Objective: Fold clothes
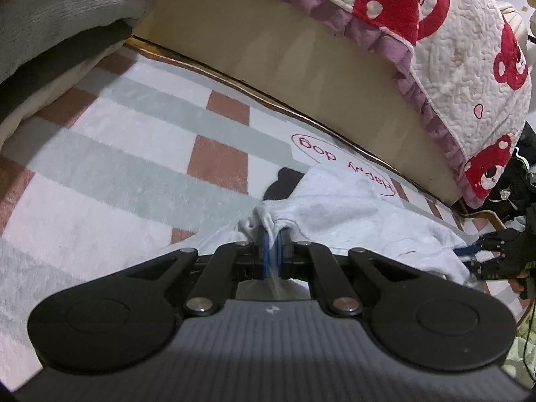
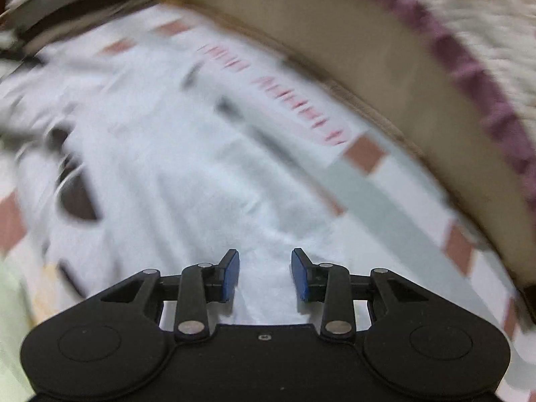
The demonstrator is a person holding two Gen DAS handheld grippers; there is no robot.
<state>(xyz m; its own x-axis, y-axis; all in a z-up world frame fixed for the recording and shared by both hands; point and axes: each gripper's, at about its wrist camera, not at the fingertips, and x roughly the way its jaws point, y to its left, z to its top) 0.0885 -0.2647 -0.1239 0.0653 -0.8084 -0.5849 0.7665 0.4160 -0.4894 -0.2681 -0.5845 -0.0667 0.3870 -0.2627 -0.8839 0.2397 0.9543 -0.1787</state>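
Two hand-held grippers over a checked rug. Left hand-held gripper [image 1: 272, 244], low centre of the left wrist view: blue pads pressed together, pinching a bunched edge of the white garment [image 1: 338, 207]. Garment spread from the pinch toward the lower right of the frame, lying on the rug [image 1: 110, 154], partly covering the red "Happy dog" lettering [image 1: 338, 164] printed there. Small dark patch [image 1: 283, 186] just above the pinched fold, kind not discernible. Right hand-held gripper [image 1: 482, 256] at the far right edge of the same view, at the garment's other end, blue fingers against the cloth.

Right wrist view heavily blurred. Right hand-held gripper [image 2: 265, 274] at lower centre, blue pads [image 2: 231, 276] set apart with a clear gap, nothing between them, white garment [image 2: 160, 154] filling the middle of the frame beneath. Checked rug [image 2: 365, 181] showing to the right of the cloth.

Beige bed base [image 1: 268, 53] arching across the upper part of the left wrist view, a quilted cover [image 1: 462, 67] with red bears and a purple ruffle hanging over it at upper right. Stack of folded grey and cream textiles [image 1: 63, 13] at upper left.
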